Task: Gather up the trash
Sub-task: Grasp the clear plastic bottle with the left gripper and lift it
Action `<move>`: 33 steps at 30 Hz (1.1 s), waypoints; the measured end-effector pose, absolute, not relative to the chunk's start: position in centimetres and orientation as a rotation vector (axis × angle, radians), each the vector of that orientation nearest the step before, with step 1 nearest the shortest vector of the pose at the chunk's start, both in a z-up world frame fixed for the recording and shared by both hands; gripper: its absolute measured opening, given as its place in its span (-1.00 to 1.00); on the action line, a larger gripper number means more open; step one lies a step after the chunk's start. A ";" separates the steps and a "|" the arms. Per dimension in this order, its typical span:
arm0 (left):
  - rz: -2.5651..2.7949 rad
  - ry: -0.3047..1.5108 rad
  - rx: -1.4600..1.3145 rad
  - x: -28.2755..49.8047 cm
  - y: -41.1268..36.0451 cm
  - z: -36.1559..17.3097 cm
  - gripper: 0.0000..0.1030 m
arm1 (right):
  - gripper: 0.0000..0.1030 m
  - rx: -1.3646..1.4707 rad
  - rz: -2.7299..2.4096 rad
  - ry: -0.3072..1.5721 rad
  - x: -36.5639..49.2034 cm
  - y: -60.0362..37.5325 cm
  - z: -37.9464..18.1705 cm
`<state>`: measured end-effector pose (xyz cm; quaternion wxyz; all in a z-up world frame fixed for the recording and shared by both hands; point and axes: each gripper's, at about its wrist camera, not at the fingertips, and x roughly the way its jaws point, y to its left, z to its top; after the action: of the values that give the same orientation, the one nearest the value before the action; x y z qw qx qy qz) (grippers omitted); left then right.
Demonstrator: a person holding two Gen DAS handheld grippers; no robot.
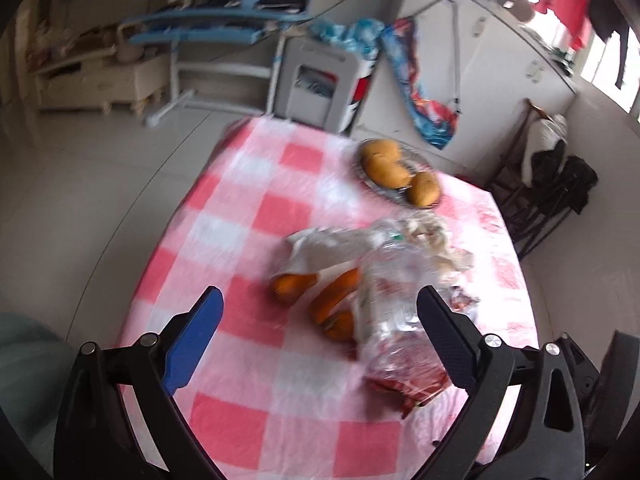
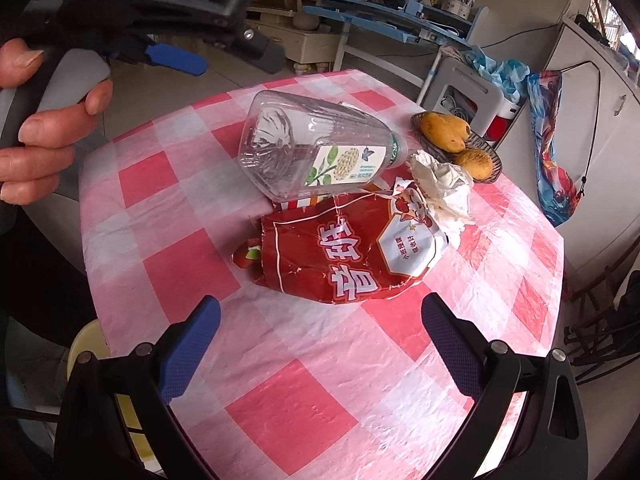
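A clear empty plastic bottle (image 2: 304,148) lies on its side on the pink checked tablecloth (image 2: 168,248), resting on a red snack bag (image 2: 340,252). Crumpled white tissue (image 2: 444,188) lies beside them. In the blurred left wrist view the bottle (image 1: 392,292) and bag (image 1: 412,380) lie by orange peel pieces (image 1: 320,300) and tissue (image 1: 432,236). My left gripper (image 1: 320,300) is open above the peels; it also shows in the right wrist view (image 2: 224,56) at upper left. My right gripper (image 2: 320,312) is open, just short of the red bag.
A basket of yellow mangoes (image 2: 456,140) stands at the table's far side, also in the left wrist view (image 1: 400,168). A grey stool (image 2: 460,92), a blue desk (image 2: 380,12) and white cabinets (image 2: 592,128) stand beyond. A yellow bin (image 2: 88,344) shows below the table's left edge.
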<state>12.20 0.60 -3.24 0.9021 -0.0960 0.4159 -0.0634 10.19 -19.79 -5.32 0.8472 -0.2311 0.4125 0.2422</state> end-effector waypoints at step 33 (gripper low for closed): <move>-0.223 0.985 0.278 9.0 -4.0 -5.4 0.58 | 0.88 -0.282 0.563 0.918 11.5 -22.2 -4.6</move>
<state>9.02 -3.97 -5.44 0.8658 0.1328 0.4705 -0.1063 11.53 -22.15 -4.59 0.8491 -0.1338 0.4358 0.2670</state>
